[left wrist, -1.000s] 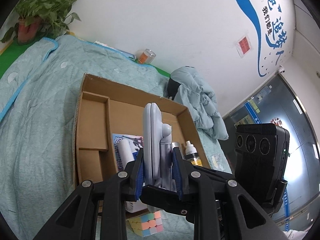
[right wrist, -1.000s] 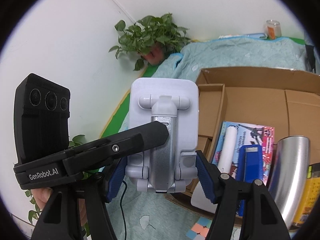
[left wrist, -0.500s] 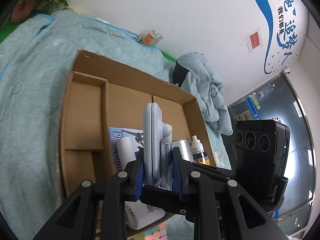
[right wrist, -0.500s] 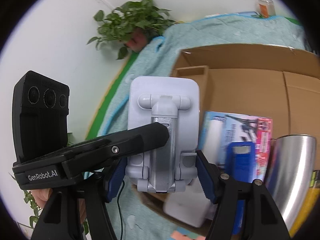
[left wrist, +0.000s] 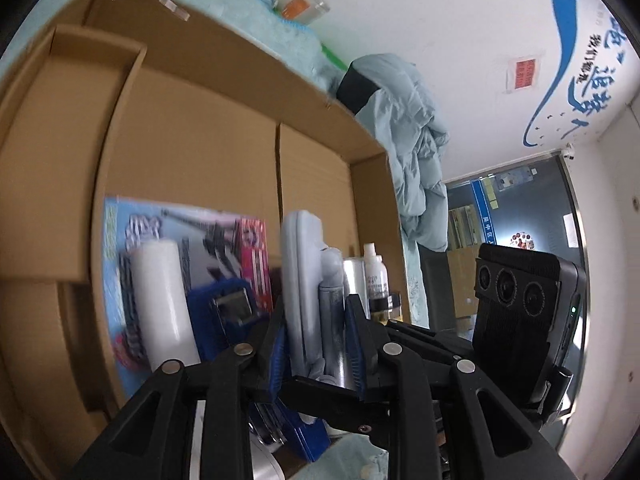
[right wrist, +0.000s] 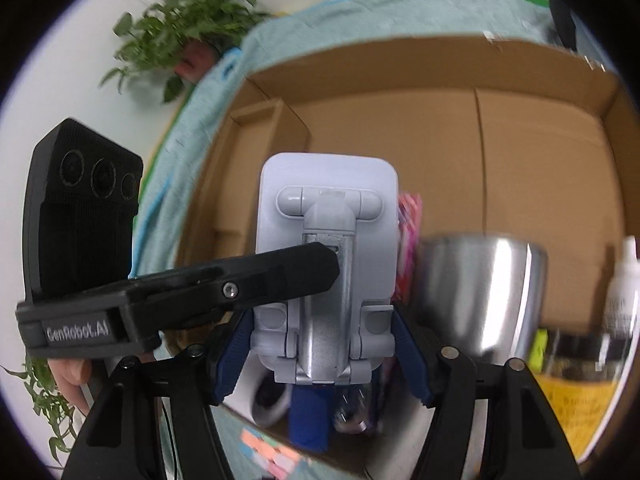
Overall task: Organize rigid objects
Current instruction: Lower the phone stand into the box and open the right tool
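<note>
A white-walled room, a pale teal quilted cover point(right wrist: 192, 128) on the surface, and on it an open brown cardboard box point(left wrist: 192, 152) with a narrow divided compartment along its left side. A leafy green potted plant point(right wrist: 180, 36) stands at the far corner, and a crumpled teal jacket point(left wrist: 416, 128) lies past the box's right end.

You hold the light grey folding phone stand with a metal hinge arm point(right wrist: 328, 264) in both tools at once, above the near part of the box. Your left gripper point(left wrist: 316, 344) is clamped on it front to back, blue pads against the flat plate and the hinge arm. Your right gripper point(right wrist: 324, 344) is clenched across the stand's lower corners, blue pads touching both edges. In the right wrist view the left tool's black finger crosses in front of the hinge arm.

Contents of the box's main compartment, near end:
- a colourful flat printed packet point(left wrist: 224, 240) on the floor;
- a white cylindrical roll point(left wrist: 164, 300) lying on that packet;
- a blue plastic stapler point(left wrist: 224, 308) just beside the roll;
- a polished steel cup point(right wrist: 480, 292), upright, right of the stand;
- a small white bottle point(right wrist: 624, 280) at the right wall;
- a jar with a yellow label point(right wrist: 576, 376) below the bottle.

The views are motion-blurred; finer labelling is unreadable.
</note>
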Demonstrator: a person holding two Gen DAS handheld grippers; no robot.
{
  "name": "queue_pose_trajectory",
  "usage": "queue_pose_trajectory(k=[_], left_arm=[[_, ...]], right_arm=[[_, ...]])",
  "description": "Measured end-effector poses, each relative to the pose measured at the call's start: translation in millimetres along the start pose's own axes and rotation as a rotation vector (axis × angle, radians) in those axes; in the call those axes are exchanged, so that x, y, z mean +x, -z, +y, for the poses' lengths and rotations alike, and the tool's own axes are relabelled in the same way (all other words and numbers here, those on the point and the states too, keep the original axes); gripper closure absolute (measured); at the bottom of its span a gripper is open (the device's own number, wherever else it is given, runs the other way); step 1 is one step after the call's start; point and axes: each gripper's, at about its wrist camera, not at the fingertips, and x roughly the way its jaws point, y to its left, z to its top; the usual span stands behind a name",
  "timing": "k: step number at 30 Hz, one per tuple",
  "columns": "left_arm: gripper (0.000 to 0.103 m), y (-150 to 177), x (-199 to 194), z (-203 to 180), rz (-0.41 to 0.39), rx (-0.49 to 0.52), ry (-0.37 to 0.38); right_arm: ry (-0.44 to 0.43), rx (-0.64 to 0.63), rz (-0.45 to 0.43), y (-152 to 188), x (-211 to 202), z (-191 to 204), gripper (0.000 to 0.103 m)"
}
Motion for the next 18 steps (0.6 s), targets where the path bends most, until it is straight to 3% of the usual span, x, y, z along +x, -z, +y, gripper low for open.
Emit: queue_pose_trajectory(k=[4, 6, 8, 12, 15, 16, 18], left_arm=[[0.065, 10.1, 8.0, -1.8, 0.019, -0.032, 0.006], [0.054, 13.1, 6.0, -13.6, 0.004, 0.01, -0.048], [0.023, 15.9, -1.7, -23.6, -0.035, 0.036, -0.103], [0.019, 32.1, -36.2, -47.9, -0.142, 0.12, -0.161], [0.011, 63.2, -67.3, -73.5, -0.279, 0.257, -0.361], [0.0, 77.6, -76.6, -79.9, -0.33, 0.296, -0.432], [0.001, 109.0, -92.0, -84.3, -0.404, 0.349, -0.484]], right_arm=[[-0.015, 0.005, 0.039, 13.1, -2.9, -1.5, 0.037], [-0.02, 0.007, 0.051, 18.4, -5.8, -1.2, 0.036], [0.003, -0.005, 0.027, 23.8, -12.3, 2.9, 0.035], [0.014, -0.039, -0.045, 45.0, -35.9, 10.4, 0.032], [-0.015, -0.115, -0.155, 75.6, -63.7, 22.5, 0.021], [0.007, -0.151, -0.202, 88.1, -71.6, 27.9, 0.021], [0.058, -0.226, -0.304, 117.6, -79.8, 38.6, 0.02]])
